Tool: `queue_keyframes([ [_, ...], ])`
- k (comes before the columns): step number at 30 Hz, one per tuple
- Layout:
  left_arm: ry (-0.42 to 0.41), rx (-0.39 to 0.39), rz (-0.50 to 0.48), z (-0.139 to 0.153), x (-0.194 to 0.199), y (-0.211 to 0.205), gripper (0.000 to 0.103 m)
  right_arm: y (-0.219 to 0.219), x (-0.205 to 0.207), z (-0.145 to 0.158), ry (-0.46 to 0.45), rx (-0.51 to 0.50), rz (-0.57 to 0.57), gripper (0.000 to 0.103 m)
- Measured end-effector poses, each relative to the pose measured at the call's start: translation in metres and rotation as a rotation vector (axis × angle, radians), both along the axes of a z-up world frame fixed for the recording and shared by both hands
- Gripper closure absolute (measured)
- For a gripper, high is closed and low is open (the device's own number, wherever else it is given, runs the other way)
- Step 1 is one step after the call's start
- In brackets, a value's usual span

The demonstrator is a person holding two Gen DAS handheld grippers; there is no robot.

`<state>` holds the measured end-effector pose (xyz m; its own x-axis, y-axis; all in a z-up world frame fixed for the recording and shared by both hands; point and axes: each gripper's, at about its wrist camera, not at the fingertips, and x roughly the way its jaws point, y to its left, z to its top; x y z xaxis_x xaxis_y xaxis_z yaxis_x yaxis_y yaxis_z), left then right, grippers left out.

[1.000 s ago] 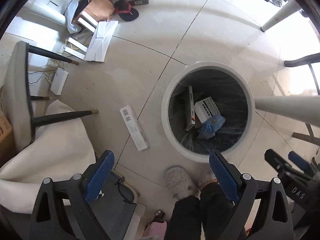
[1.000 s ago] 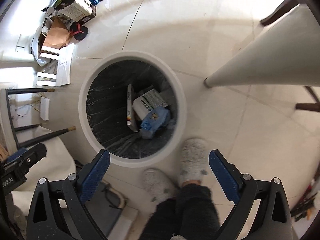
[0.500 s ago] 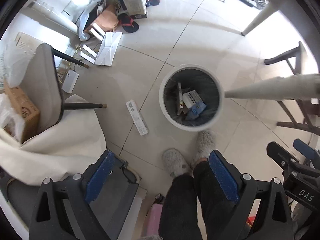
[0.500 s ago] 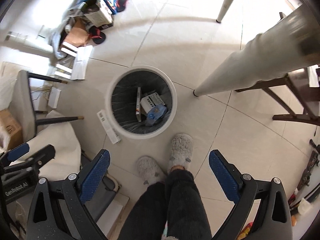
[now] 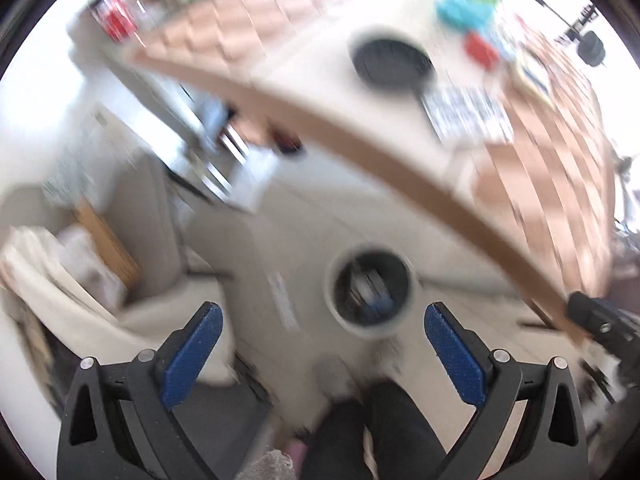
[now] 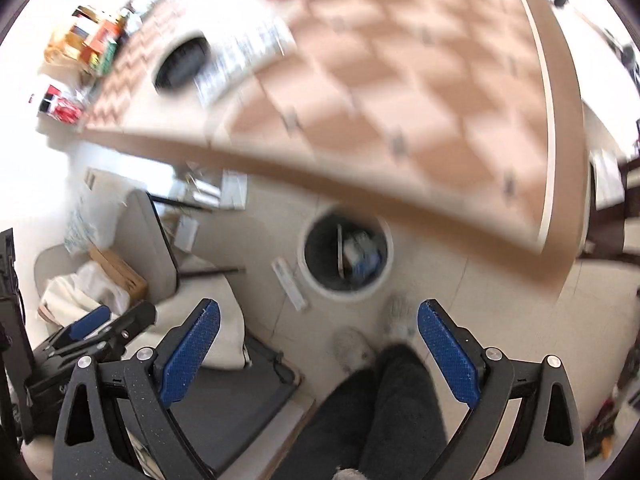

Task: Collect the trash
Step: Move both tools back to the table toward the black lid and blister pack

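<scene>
A wooden table point(image 6: 400, 92) with a pale checked top spreads across the upper part of both wrist views, its brown edge overhanging the floor just above the round white waste bin with a black liner point(image 5: 370, 291) point(image 6: 347, 254). On the table lie a black frying pan point(image 5: 390, 65) point(image 6: 182, 62), a sheet of printed paper point(image 5: 468, 114), and blurred teal and red items. The bin stands upright on the tiled floor with its mouth facing up; inside it, boxes and something blue show, smeared. Just left of the bin a long white printed carton point(image 6: 290, 285) lies flat, its long axis running diagonally from upper left to lower right. A grey chair point(image 6: 150, 240) and a cardboard box point(image 6: 118, 272) stand further left. The left gripper point(image 5: 320, 344) and the right gripper point(image 6: 318, 340) both hang spread wide, with nothing between their blue pads. The person's dark trouser legs and grey slippers point(image 6: 354, 346) appear below the bin. Motion blur hides most detail, especially in the left view.
</scene>
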<state>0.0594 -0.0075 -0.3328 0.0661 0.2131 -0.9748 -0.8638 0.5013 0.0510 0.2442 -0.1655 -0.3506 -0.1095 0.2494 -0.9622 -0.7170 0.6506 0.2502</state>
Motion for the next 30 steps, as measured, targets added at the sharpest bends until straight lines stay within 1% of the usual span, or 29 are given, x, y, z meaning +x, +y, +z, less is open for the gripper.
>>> queue_keyframes([
  [3, 0.091, 0.146, 0.073, 0.011, 0.007, 0.033, 0.000, 0.049, 0.027, 0.015, -0.047, 0.015, 0.047, 0.002],
  [5, 0.135, 0.183, 0.123, 0.009, 0.009, 0.052, 0.000, 0.090, 0.039, 0.015, -0.081, 0.004, 0.099, 0.000],
  [6, 0.144, 0.182, 0.147, 0.006, 0.009, 0.061, 0.000, 0.109, 0.049, 0.012, -0.099, -0.003, 0.118, 0.000],
  [10, 0.168, 0.142, 0.213, -0.005, 0.006, 0.087, 0.000, 0.184, 0.049, -0.014, -0.125, -0.060, 0.223, 0.000],
  [11, 0.171, 0.132, 0.225, -0.008, 0.005, 0.091, 0.000, 0.199, 0.048, -0.019, -0.133, -0.079, 0.248, 0.000],
  [14, 0.176, 0.112, 0.239, -0.011, 0.003, 0.099, 0.000, 0.225, 0.044, -0.039, -0.141, -0.113, 0.307, 0.000],
  [16, 0.184, 0.103, 0.242, -0.013, 0.004, 0.103, 0.000, 0.232, 0.038, -0.055, -0.124, -0.146, 0.343, 0.000],
  [17, 0.186, 0.099, 0.244, -0.016, 0.005, 0.104, 0.000, 0.236, 0.035, -0.059, -0.162, -0.172, 0.364, 0.000],
  [18, 0.187, 0.095, 0.246, -0.017, 0.007, 0.106, 0.000, 0.239, 0.029, -0.060, -0.222, -0.192, 0.393, 0.000],
  [19, 0.184, 0.090, 0.247, -0.018, 0.008, 0.108, 0.000, 0.241, 0.026, -0.061, -0.249, -0.200, 0.413, 0.000],
  [20, 0.180, 0.084, 0.247, -0.019, 0.011, 0.110, 0.000, 0.240, 0.025, -0.061, -0.266, -0.198, 0.418, 0.000],
  [23, 0.160, 0.073, 0.234, -0.017, 0.022, 0.115, 0.000, 0.237, 0.028, -0.057, -0.270, -0.175, 0.431, 0.000],
  [24, 0.147, 0.069, 0.225, -0.016, 0.026, 0.115, 0.000, 0.236, 0.028, -0.056, -0.286, -0.172, 0.436, 0.002],
  [25, 0.122, 0.057, 0.216, -0.014, 0.031, 0.118, 0.000, 0.233, 0.029, -0.052, -0.318, -0.166, 0.444, 0.011],
  [26, 0.094, 0.040, 0.208, -0.013, 0.038, 0.120, 0.000, 0.229, 0.031, -0.046, -0.350, -0.157, 0.451, 0.029],
  [27, 0.065, 0.017, 0.204, -0.013, 0.044, 0.122, 0.000, 0.225, 0.036, -0.042, -0.368, -0.156, 0.445, 0.038],
  [28, 0.036, -0.013, 0.202, -0.015, 0.050, 0.125, 0.000, 0.221, 0.046, -0.040, -0.364, -0.159, 0.429, 0.050],
  [29, 0.003, -0.045, 0.204, -0.017, 0.056, 0.128, 0.000, 0.214, 0.060, -0.039, -0.330, -0.161, 0.402, 0.054],
  [30, -0.030, -0.077, 0.212, -0.020, 0.062, 0.132, 0.000, 0.210, 0.072, -0.039, -0.301, -0.157, 0.376, 0.053],
])
